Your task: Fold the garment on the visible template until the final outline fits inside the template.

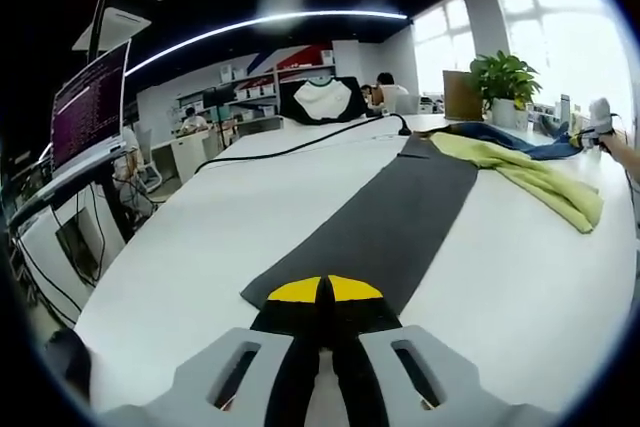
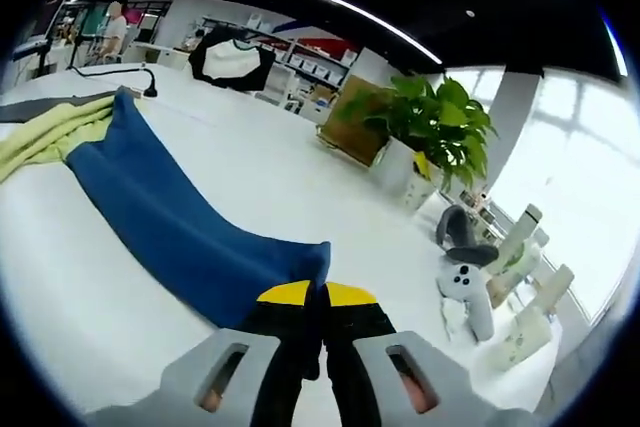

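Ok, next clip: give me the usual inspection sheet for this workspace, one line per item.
Surface: white table, broad and mostly bare.
Job's things: dark grey garment stretched flat from the left gripper; blue garment stretched from the right gripper; yellow-green garment lying between them. No template outline can be made out.
Clutter: potted plant, brown box, white and grey toy figure, white bottles at the table edge.
Grippers: left gripper shut on the grey garment's end; right gripper shut on the blue garment's end.
Cables: black cable across the far table.
Surroundings: office, monitor, people seated far off, bright windows.
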{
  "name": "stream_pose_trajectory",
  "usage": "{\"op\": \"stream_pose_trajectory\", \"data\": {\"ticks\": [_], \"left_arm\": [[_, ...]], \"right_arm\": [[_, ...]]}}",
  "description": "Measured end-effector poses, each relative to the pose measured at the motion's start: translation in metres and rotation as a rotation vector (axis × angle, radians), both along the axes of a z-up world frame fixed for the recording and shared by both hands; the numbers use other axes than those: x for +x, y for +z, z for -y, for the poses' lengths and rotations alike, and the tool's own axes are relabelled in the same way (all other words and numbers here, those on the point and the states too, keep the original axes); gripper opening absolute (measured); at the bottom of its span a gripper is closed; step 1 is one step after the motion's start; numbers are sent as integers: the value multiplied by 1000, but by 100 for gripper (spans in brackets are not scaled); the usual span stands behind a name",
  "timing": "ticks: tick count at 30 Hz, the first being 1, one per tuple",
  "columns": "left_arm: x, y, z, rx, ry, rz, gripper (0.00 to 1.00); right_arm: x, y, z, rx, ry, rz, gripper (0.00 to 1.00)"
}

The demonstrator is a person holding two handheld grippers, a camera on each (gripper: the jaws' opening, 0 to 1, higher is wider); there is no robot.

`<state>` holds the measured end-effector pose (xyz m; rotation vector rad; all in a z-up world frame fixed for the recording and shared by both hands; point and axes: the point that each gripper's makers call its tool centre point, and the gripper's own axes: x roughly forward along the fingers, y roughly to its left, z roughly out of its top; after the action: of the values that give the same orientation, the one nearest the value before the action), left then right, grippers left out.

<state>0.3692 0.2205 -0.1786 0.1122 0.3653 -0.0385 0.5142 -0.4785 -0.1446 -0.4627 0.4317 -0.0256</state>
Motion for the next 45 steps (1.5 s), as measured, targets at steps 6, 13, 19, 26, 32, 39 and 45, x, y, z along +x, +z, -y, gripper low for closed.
{"op": "stream_pose_trajectory", "data": {"ticks": [6,13,19,26,32,39,45], "left_arm": [[1,0,-1,4,-6,-7,0],[0,-2,-2,12,-6,-13,0],[1,-3,-5,12,-6,-15,0],[1,-3,-6,11,-11,-12,0],[0,-4,-6,11,-12,-14,0],[0,-4,-6,13,-8,-13,0],[1,-4,-6,17,-16,-25,0]], "right_arm": [[1,-5,14,11,-30,-12,1],[4,-8,23,-14,-39,-14,1],[5,-9,25,-45,-27,-21,1],[2,-12,30,-24,-36,-18,2],[-3,-11,37,12,-50,-15,3],[-7,-21,44,-6,-59,-34,3],[-12,-21,55,-52,-100,-44,0]]}}
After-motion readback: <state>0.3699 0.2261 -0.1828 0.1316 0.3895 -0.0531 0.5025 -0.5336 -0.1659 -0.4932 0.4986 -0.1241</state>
